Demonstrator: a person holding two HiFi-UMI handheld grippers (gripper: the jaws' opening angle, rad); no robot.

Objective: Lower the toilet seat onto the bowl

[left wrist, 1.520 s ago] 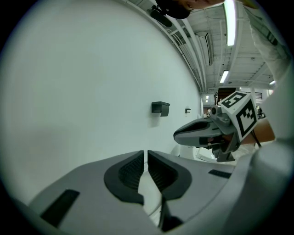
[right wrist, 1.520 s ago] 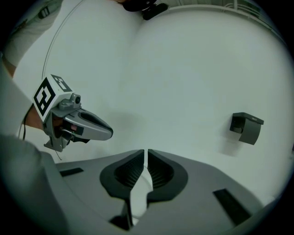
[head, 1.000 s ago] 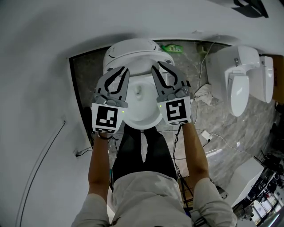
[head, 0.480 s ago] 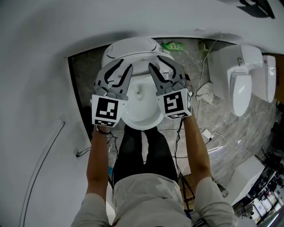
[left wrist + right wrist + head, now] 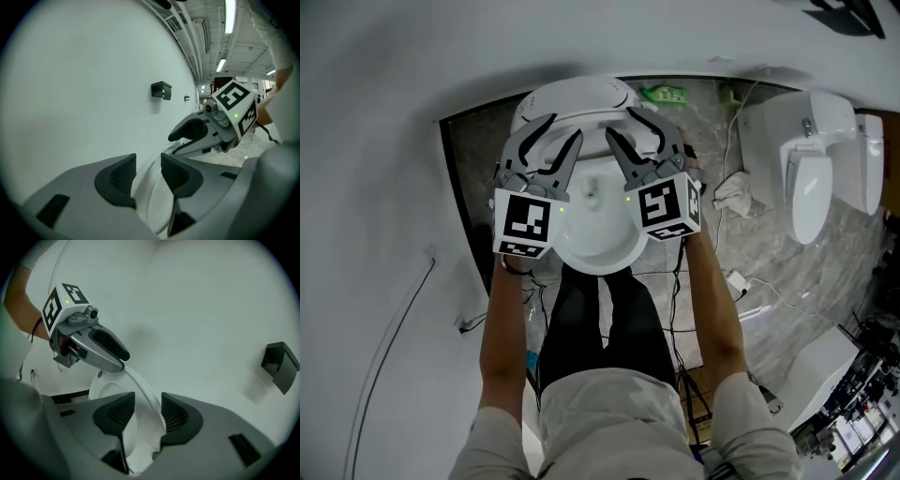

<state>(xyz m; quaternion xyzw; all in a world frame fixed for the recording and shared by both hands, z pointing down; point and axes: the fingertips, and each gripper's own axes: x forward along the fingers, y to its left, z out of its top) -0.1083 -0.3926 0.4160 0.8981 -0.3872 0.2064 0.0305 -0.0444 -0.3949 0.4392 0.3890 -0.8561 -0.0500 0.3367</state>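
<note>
Astride the raised seat (image 5: 146, 401), left gripper (image 5: 562, 128) and right gripper (image 5: 621, 122) jaws are opening, not yet clamped. Next, likely: clamp its rim and swing it down.

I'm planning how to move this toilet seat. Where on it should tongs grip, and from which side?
Take the toilet seat by its side rims, one each side, coming from the front: the rim is a narrow curved band that fits between tongs. The left gripper and right gripper, tongs opening, straddle it there.
</note>
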